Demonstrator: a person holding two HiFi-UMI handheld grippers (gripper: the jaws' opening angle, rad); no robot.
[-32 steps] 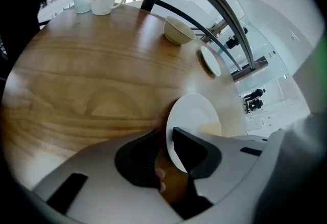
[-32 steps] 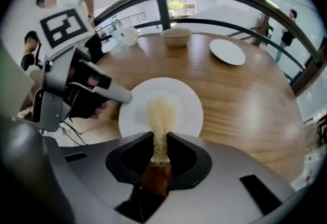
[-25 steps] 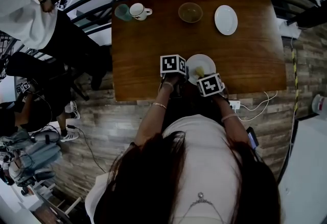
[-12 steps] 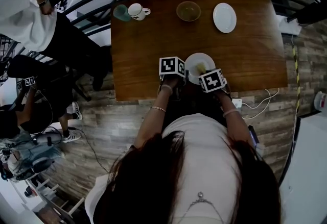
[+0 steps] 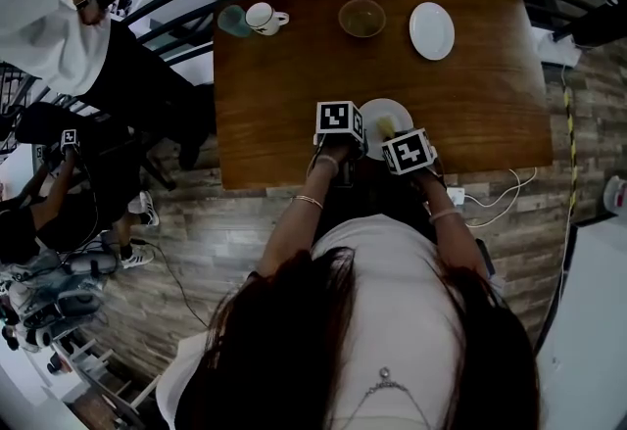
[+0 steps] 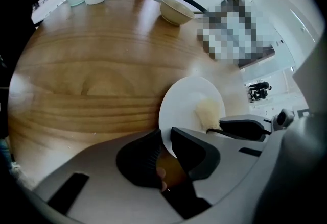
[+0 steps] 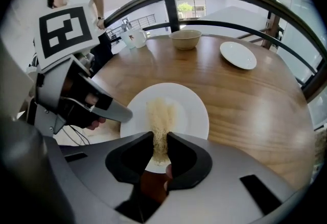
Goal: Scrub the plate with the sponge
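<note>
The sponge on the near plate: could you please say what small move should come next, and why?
Probably sweep the right gripper sideways across the plate: it is shut on the sponge, which rests on the plate's middle, while the left gripper pinches the rim.

We saw a brown wooden counter (image 5: 274, 95). Along its far edge stood a pale green cup (image 5: 233, 22) just beside a white mug (image 5: 263, 19), then a bowl (image 5: 361, 19) and a far plate (image 5: 432, 30). A near plate (image 5: 384, 111) lay by the front edge.
</note>
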